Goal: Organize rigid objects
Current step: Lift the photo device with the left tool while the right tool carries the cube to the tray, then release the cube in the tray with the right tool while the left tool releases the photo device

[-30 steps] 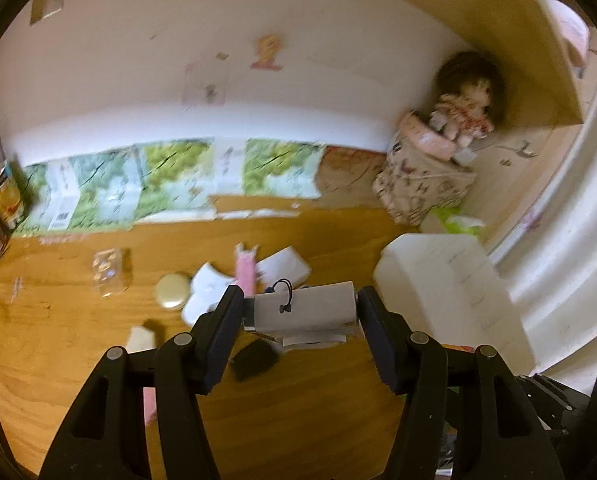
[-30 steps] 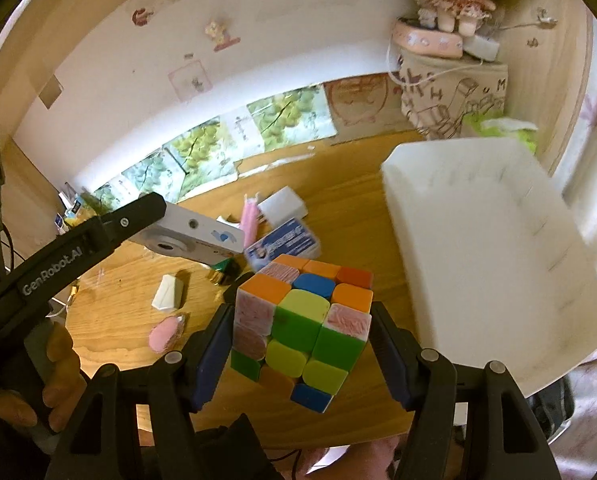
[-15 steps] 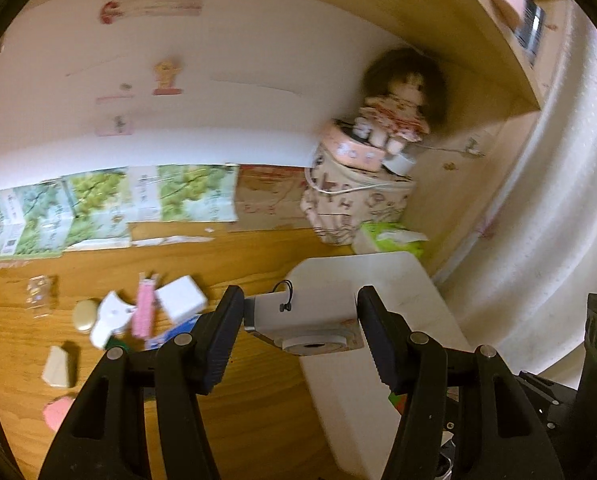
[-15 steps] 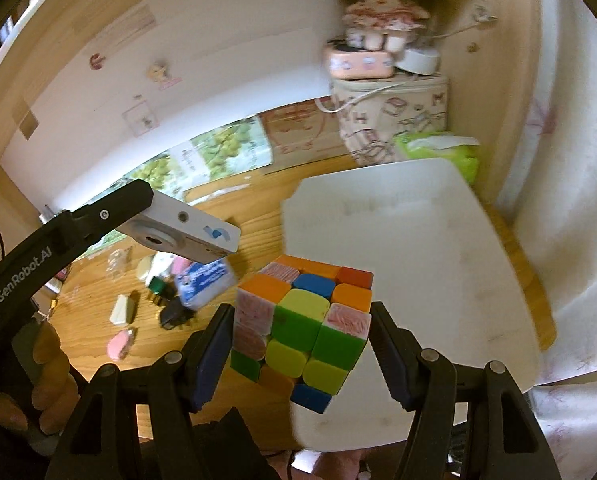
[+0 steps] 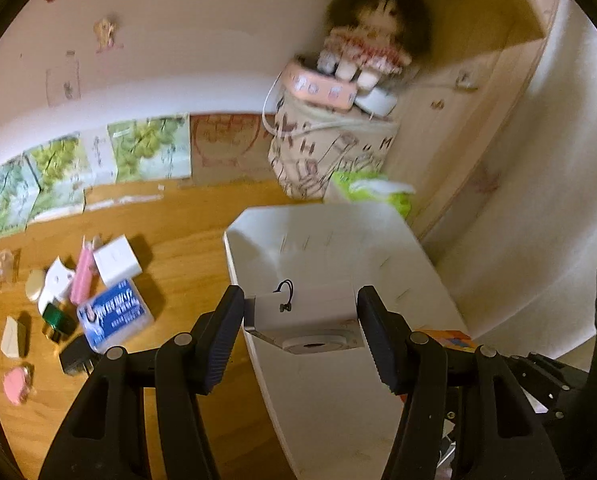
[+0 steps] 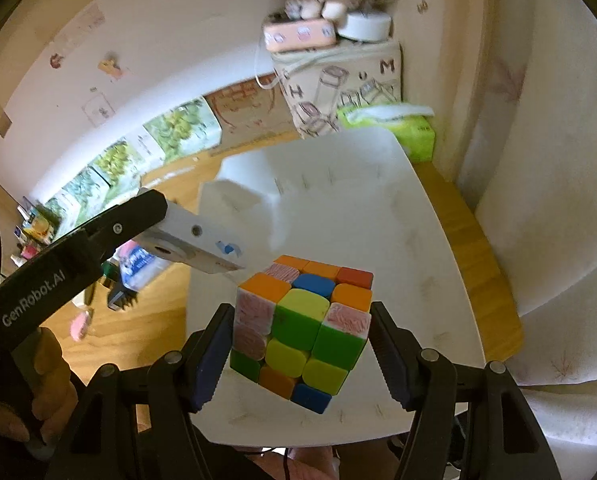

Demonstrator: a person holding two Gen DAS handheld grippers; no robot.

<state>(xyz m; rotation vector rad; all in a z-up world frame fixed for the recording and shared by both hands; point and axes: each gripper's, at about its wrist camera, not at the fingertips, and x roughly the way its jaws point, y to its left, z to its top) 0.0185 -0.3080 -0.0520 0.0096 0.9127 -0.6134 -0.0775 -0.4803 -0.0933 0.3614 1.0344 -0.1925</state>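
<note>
While both jaws grip camera [image 5: 302, 316] and cube [image 6: 302, 328], a seemingly empty white tray [image 5: 338, 240] tops the wooden desk [image 5: 186, 240].

The doll [image 5: 372, 36] is motion-blurred in the left wrist view, her face unreadable; in the right wrist view the top edge crops her head. The blue box [image 5: 114, 314] carries print too small to read. The cube [image 6: 302, 328] hides part of the white tray [image 6: 398, 240] floor.

Your left gripper [image 5: 300, 336]: matte black plastic, ribbed dark-blue pads [image 5: 224, 340], round silver screws on finger arms. Seen from right camera, white "GenRobot.AI" lettering along its side. Your right gripper [image 6: 301, 354]: same build. Your bare hand [image 6: 38, 396] skin tan.
</note>
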